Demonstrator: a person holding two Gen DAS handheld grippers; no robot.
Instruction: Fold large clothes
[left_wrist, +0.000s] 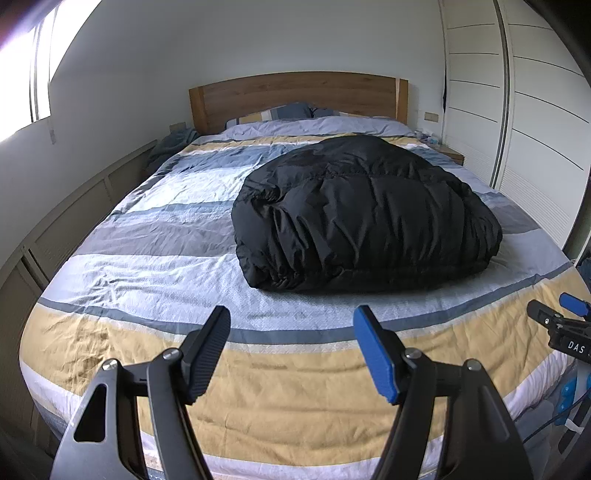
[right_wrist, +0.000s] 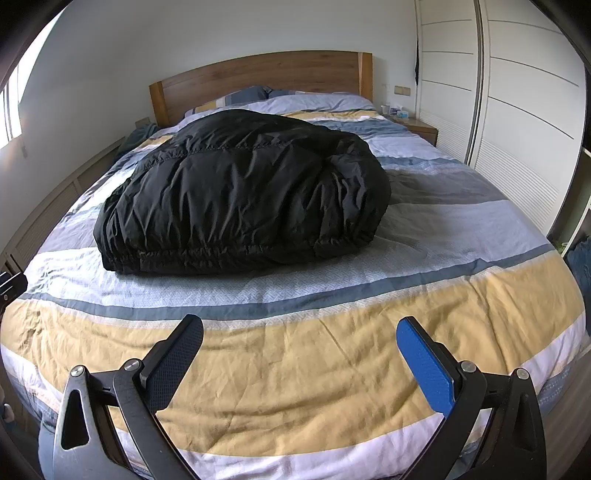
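A black puffy jacket (left_wrist: 365, 214) lies folded in a bundle mid-bed on the striped duvet (left_wrist: 147, 266), at twelve o'clock from both grippers. The left gripper (left_wrist: 291, 350) and right gripper (right_wrist: 299, 354) hover over the bed's foot, fingers spread, holding nothing. Headboard (left_wrist: 295, 96) behind; wardrobe (right_wrist: 517, 110) at two o'clock.

Daylight came from the window (left_wrist: 26, 70), which was overexposed with glare. The room was evenly bright and sharp. Far from the window, fisheye distortion bent the edges, with dark corners.
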